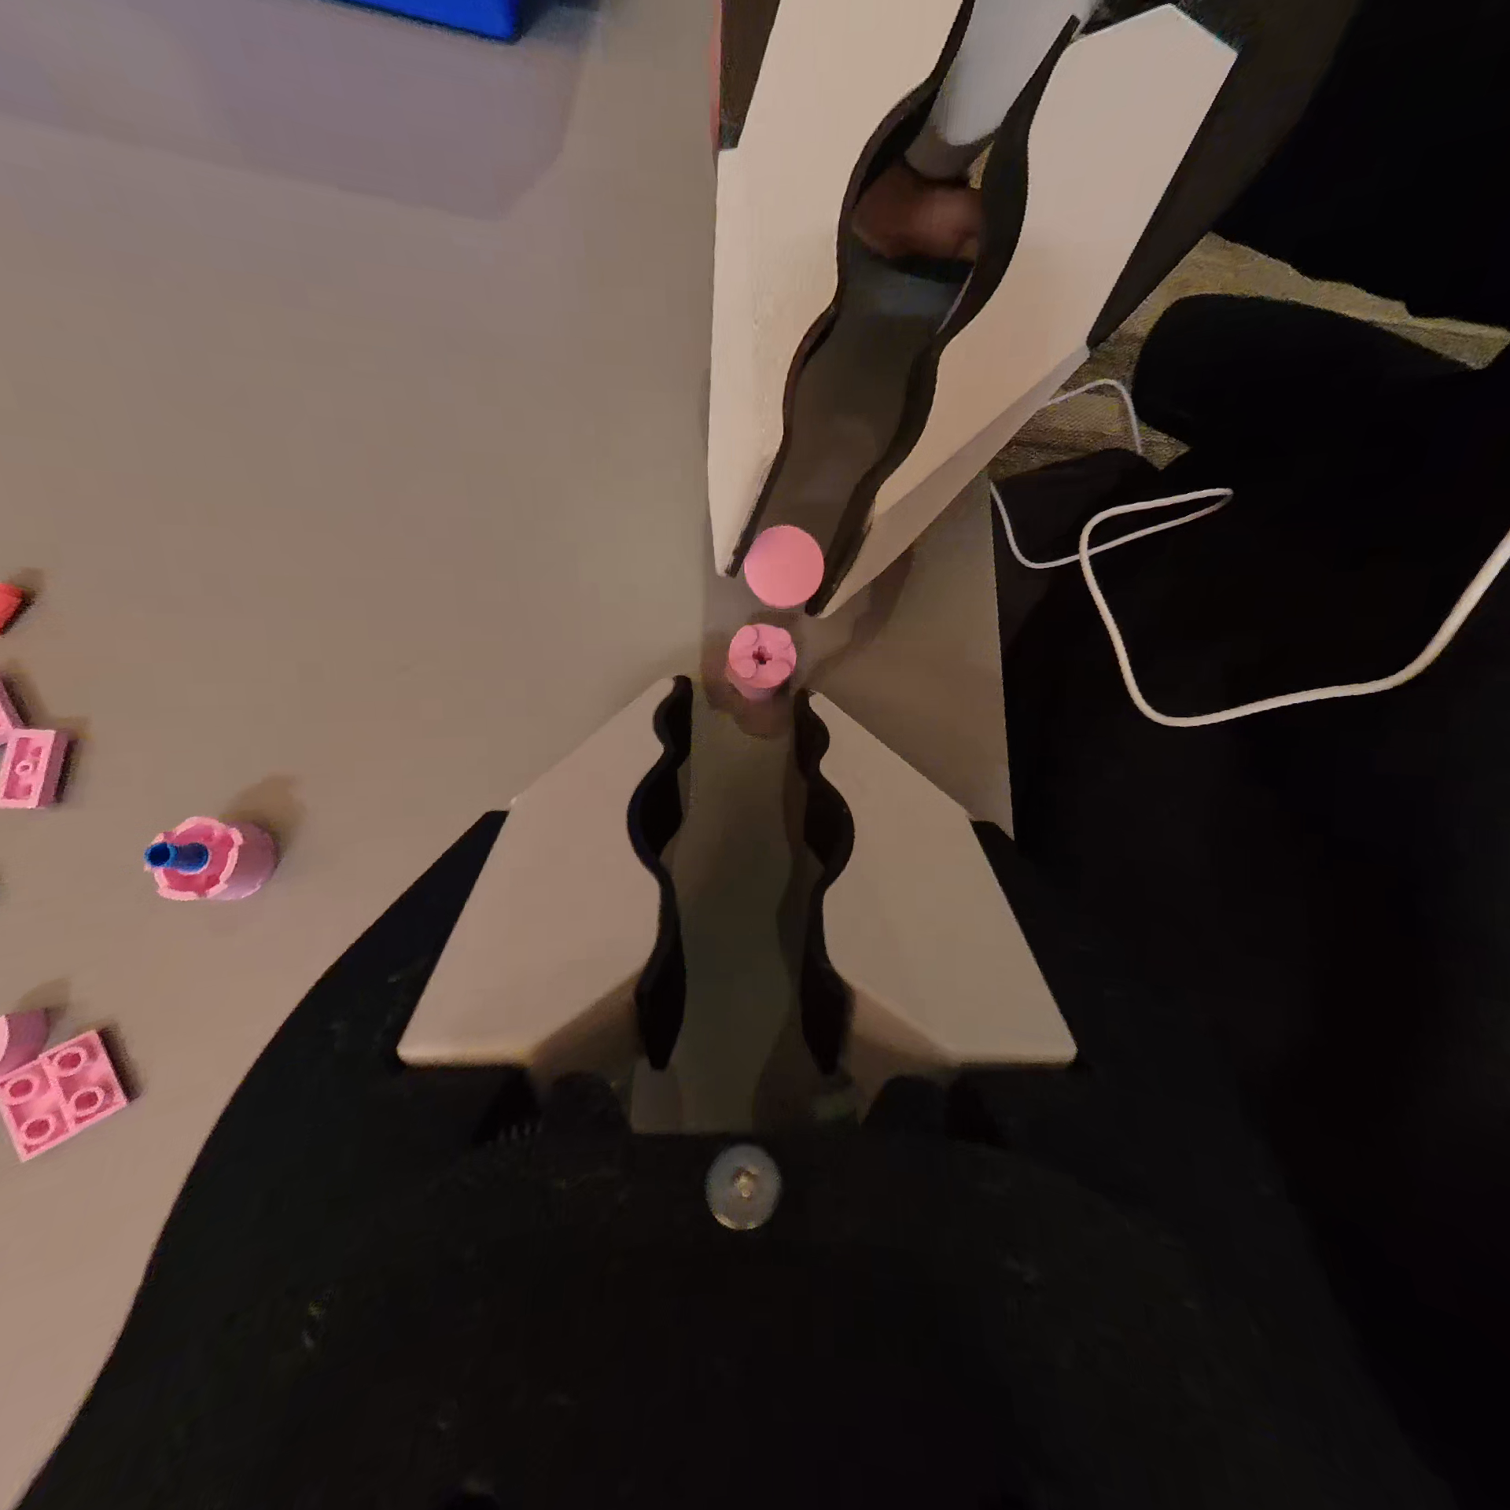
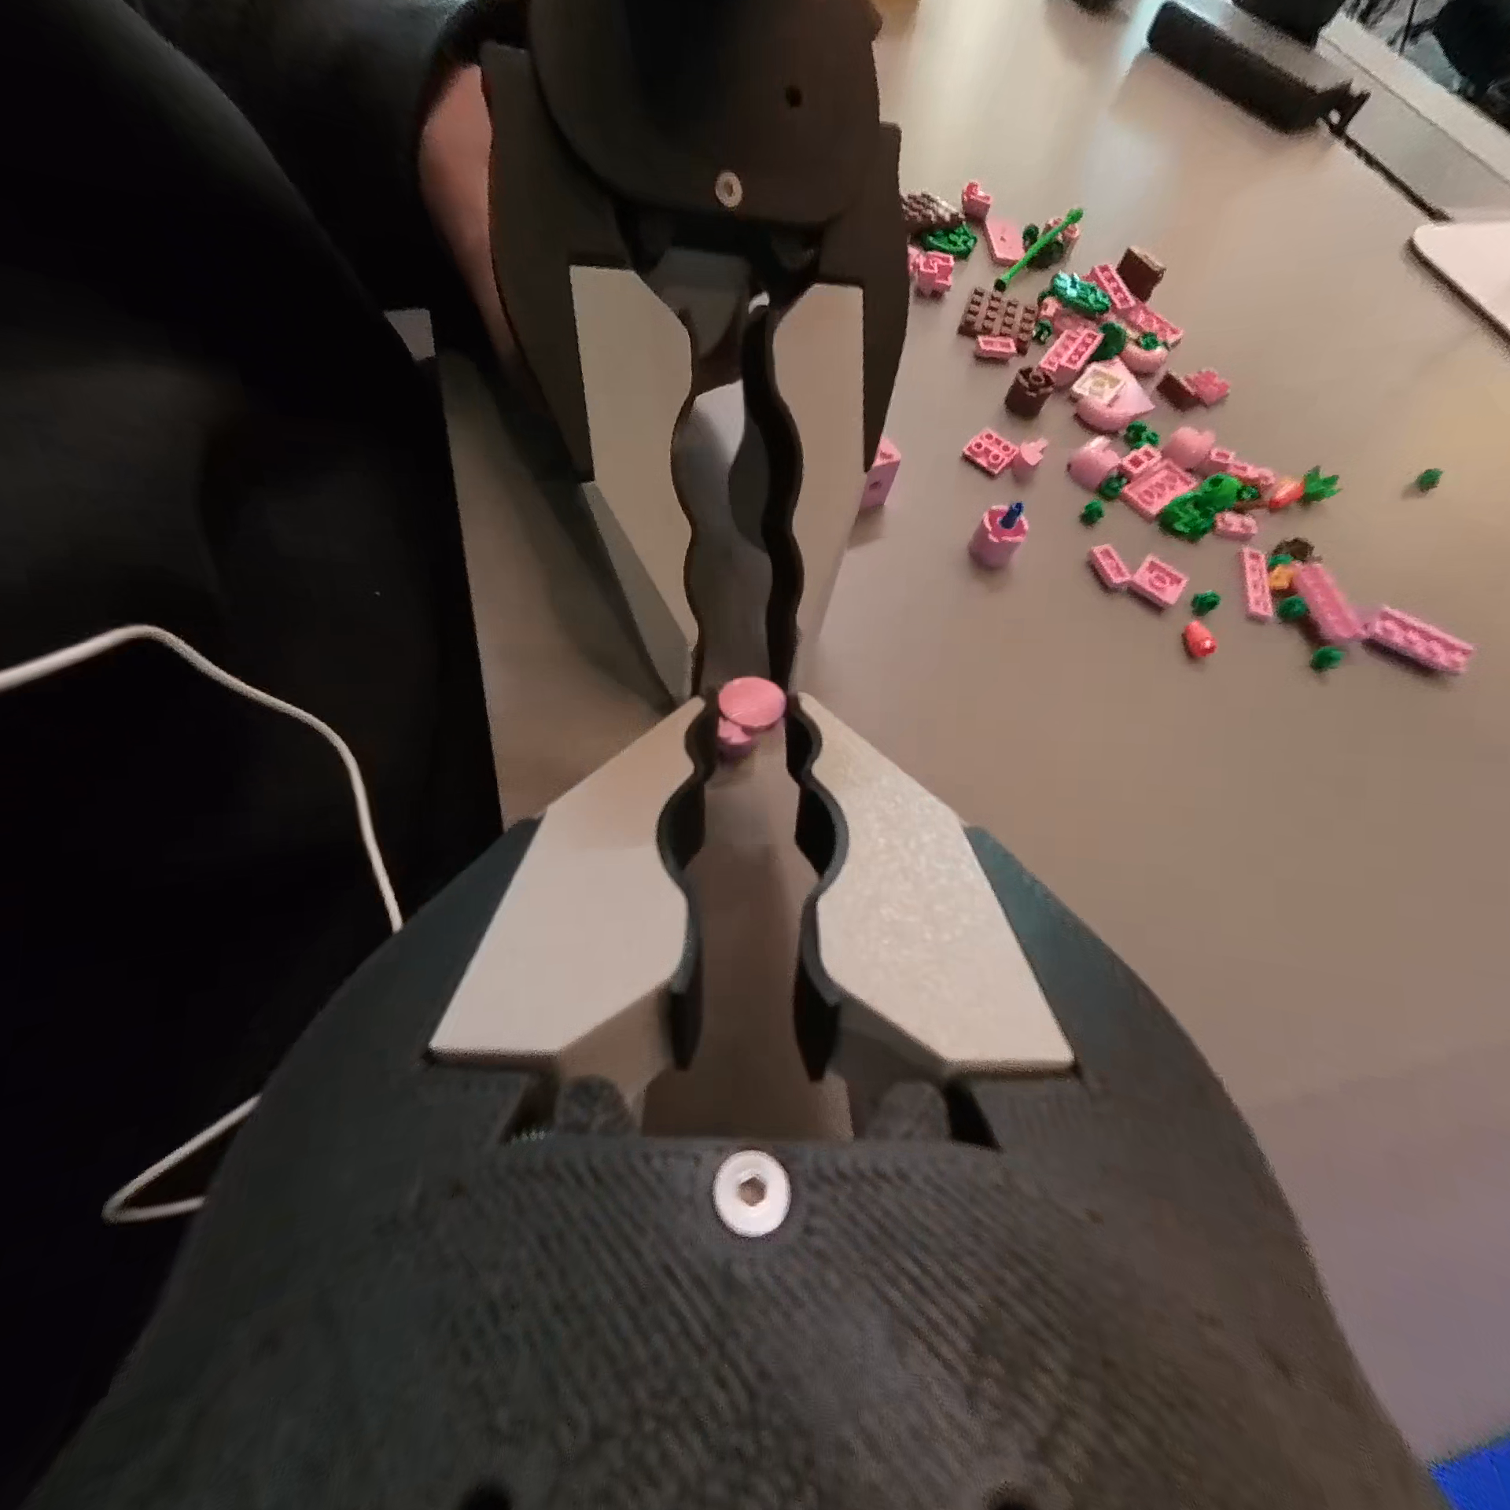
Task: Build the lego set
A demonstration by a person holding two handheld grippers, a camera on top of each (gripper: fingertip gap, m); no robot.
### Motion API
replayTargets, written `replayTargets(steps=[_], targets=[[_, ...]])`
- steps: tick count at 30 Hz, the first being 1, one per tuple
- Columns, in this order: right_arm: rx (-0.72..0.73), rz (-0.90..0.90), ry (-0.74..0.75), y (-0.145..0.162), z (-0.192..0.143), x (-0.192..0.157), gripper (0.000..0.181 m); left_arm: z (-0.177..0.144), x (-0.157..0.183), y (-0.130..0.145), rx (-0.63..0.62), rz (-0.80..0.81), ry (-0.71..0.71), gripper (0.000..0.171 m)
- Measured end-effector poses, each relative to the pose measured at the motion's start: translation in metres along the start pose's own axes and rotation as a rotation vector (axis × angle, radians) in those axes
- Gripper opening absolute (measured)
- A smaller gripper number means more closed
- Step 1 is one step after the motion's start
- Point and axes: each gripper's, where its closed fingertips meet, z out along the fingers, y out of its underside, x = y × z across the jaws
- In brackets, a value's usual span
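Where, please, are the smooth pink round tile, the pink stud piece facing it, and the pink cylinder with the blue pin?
smooth pink round tile [image 1: 783,564]: left wrist view, flat face.
pink stud piece [image 1: 761,654]: left wrist view, studded end.
pink cylinder with the blue pin [image 2: 995,535]: right wrist view, side wall.

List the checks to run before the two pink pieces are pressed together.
1. Left claw shut on the pink pin: ok.
2. Right claw shut on the pink disc: ok.
3. Pin and disc close but not yet joined: ok.
4. Disc centred on the pin's top: cannot tell.
5. Loose bricks lie off to the side, away from both claws: ok.
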Motion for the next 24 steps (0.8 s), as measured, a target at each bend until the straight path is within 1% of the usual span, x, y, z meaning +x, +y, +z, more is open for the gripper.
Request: replayTargets(steps=[3,6,10,24], targets=[[0.012,-0.031,-0.045,-0.003,0.003,-0.002,0.015,-0.001,-0.001,0.001,0.001,0.005,-0.030,0.025],[-0.029,-0.013,-0.110,0.002,0.008,-0.007,0.015,-0.002,-0.001,0.001,0.008,0.005,-0.039,0.024],[-0.077,0.027,-0.162,0.007,0.013,-0.010,0.015,-0.002,0.001,0.002,0.002,-0.004,-0.020,0.023],[-0.103,0.029,-0.161,0.011,0.016,-0.007,0.017,-0.002,0.002,0.002,0.005,-0.012,0.001,0.023]])
